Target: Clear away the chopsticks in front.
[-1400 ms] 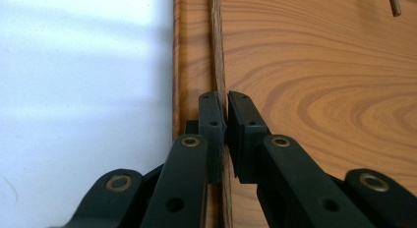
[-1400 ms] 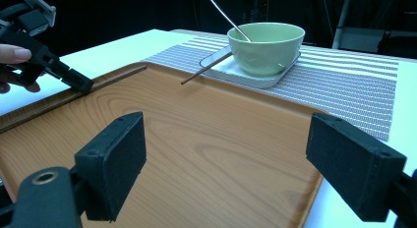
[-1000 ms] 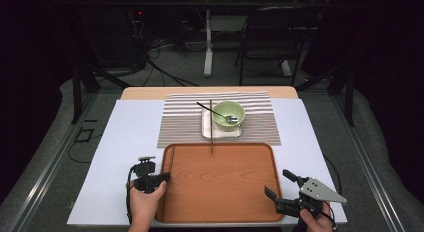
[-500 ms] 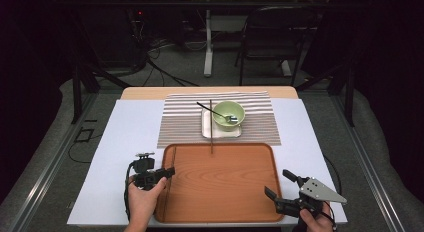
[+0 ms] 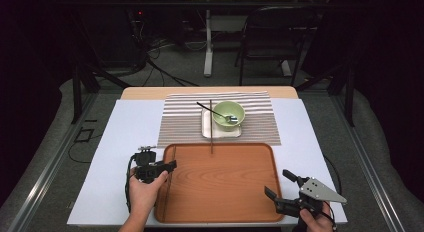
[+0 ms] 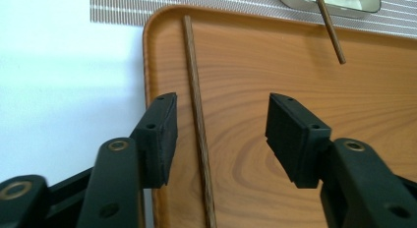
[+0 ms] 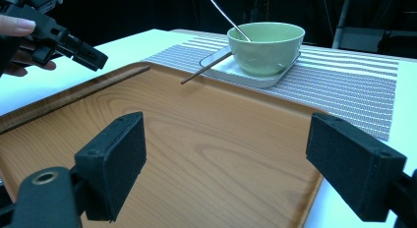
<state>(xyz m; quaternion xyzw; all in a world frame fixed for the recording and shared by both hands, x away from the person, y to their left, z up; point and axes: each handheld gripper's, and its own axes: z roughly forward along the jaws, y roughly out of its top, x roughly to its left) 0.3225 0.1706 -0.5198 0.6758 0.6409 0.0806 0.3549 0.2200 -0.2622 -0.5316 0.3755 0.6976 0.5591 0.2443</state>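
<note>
Looking along my left gripper (image 6: 219, 134), I am seeing its two black jaws standing well apart with nothing between the pads except a thin dark wooden chopstick (image 6: 196, 115) lying flat on the tray below, closer to the left-hand pad and not touched by either. That chopstick is running just inside the left rim of the rectangular brown wooden tray (image 5: 260, 212). My right gripper (image 7: 241, 159) is also gaping wide and gripping nothing, hovering over the tray's near right corner. Farther out, a second dark chopstick (image 5: 211, 127) is leaning off the small white rectangular plate (image 5: 206, 128), its tip reaching over the tray's far edge. A pale green round bowl (image 5: 229, 115) is sitting on that plate with a slim metal spoon (image 5: 212, 110) resting in it, handle pointing out to the left. Plate and bowl are sitting on a grey-and-white striped placemat (image 5: 175, 124), which is lying on the white table surface (image 5: 120, 142).
</note>
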